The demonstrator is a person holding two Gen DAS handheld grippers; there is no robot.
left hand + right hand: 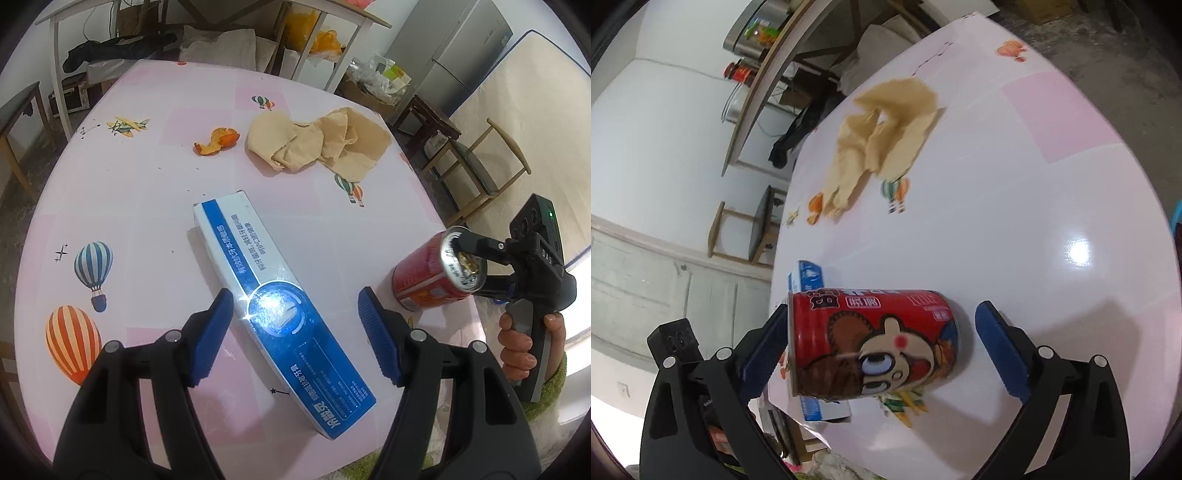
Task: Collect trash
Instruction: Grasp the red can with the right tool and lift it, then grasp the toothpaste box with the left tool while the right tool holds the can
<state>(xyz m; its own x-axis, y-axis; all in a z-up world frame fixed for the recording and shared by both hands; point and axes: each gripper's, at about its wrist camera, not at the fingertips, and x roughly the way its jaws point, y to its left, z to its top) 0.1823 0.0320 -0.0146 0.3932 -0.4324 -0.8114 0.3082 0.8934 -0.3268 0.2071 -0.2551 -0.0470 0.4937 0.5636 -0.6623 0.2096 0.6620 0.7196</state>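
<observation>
A long blue and white toothpaste box lies flat on the pink table. My left gripper is open astride it; the left pad is close to the box's edge and the right pad stands clear. A red drink can with a cartoon bear sits near the table's right edge, its opened top up. My right gripper is open around it: one pad is by the can's top rim and the other pad is apart from its base. An orange peel and crumpled tan paper lie farther back.
A hand holds the right gripper just off the table's right side. A wooden chair and a stool stand beyond that edge, with a grey fridge behind. White desks with bags line the back wall.
</observation>
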